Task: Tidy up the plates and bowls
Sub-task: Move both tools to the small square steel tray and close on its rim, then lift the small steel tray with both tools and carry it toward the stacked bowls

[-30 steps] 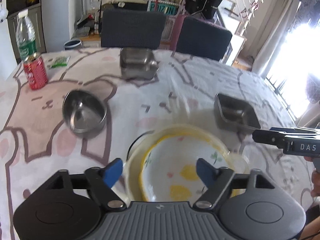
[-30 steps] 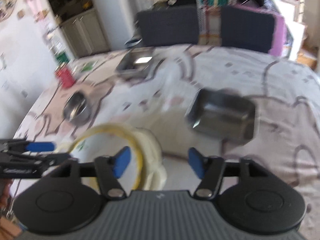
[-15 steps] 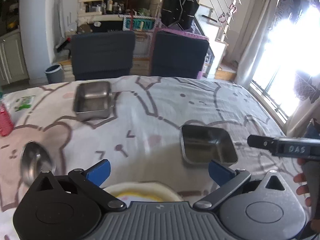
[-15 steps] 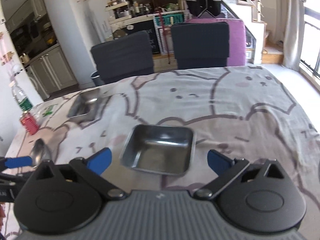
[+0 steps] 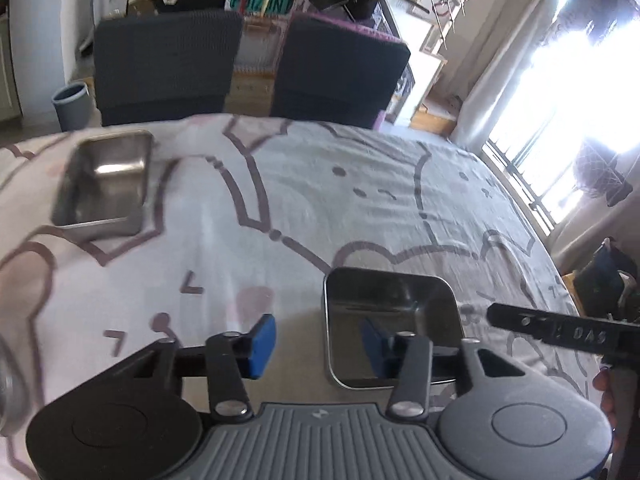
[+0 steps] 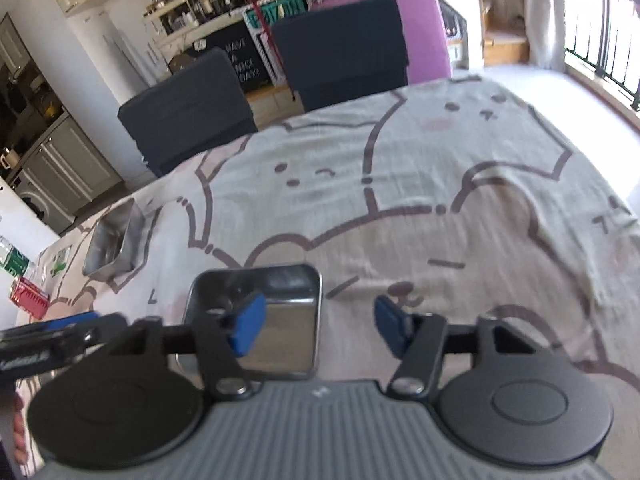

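A square steel tray point(image 5: 400, 300) sits on the cartoon-print tablecloth, between my two grippers. My left gripper point(image 5: 318, 346) straddles the tray's left wall, one blue pad outside and one inside; its jaws are closing with a gap still showing. My right gripper point(image 6: 320, 331) straddles the right wall of the same tray point(image 6: 284, 280) in the same way, its jaws closing and not pressing. A second steel tray point(image 5: 104, 184) lies farther back on the left. The rim of a round steel bowl point(image 5: 6, 384) shows at the left edge.
Two dark chairs point(image 5: 166, 64) stand behind the far table edge. A red can point(image 6: 28, 296) and a water bottle point(image 6: 12, 260) stand at the far left. The table's right edge point(image 5: 540, 240) drops off toward a bright window.
Both views have slid right along the table; the yellow-rimmed bowl has dropped out of sight. The near steel tray now lies under both grippers, whose jaws went wide and have since narrowed.
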### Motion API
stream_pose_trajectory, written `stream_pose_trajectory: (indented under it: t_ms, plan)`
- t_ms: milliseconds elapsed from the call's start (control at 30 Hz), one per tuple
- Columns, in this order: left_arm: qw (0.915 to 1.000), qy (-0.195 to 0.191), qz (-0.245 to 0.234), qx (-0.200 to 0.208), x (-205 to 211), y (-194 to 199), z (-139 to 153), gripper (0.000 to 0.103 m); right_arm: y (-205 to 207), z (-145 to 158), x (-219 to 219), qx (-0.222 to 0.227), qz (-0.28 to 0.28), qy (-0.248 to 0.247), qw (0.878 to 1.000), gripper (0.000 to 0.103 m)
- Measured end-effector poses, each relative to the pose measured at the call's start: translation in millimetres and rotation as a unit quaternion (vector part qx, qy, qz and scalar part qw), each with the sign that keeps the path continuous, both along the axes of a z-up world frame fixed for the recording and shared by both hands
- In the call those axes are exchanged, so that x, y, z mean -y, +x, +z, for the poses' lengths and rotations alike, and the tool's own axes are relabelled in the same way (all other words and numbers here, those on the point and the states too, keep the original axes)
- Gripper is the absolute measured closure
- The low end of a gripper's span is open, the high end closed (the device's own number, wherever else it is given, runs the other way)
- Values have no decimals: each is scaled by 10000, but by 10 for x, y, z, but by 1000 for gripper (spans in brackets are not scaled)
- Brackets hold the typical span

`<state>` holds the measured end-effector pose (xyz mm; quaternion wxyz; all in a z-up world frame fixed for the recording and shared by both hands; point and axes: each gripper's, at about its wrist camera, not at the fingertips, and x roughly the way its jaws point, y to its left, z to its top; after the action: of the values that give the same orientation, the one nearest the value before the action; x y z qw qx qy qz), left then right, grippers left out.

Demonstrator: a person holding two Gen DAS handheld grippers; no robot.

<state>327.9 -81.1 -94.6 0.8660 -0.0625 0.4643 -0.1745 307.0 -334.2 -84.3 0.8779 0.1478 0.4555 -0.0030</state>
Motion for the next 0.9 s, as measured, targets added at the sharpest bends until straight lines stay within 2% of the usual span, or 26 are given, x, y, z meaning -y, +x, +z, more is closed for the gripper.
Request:
stream_pose_trajectory:
  t_ms: [67,133,200,333,400,500,567,700,900]
  plan:
    - [9999,74,-72,-16,64,54,-57,63,94,-77,-75,-122,97,-17,9999,53]
    - [9999,64,-121,-84,112,108,-123,66,166,-144,-129,-247,157,-68,9995,57]
    - [9998,65,-137,-163,147,162,-187,74,230,-214,-168,-374,184,-156,9990,62]
    - [9994,163,-150,-269,204,242,-311,76,297,-323,-179,-513,226,-206,9982,68]
    - [9992,164,-155,-338,210,270,-361,85,338,-378,-178,-579,204,-201,9979,74]
    - [9990,102,-196,-392,217,298,-403,91,395,-457,-183,-654,217,-233,9973,81]
    - [9987,39,-232,-442,219,304,-421,97,418,-491,-200,-690,303,-227,9969,90]
    - [9987,26,-129,-490,197,275,-416,99,425,-484,-263,-626,475,-411,9961,91]
    - [9994,43,-55,-352,187,139,-282,99,316,-320,-298,-369,659,-337,9966,92]
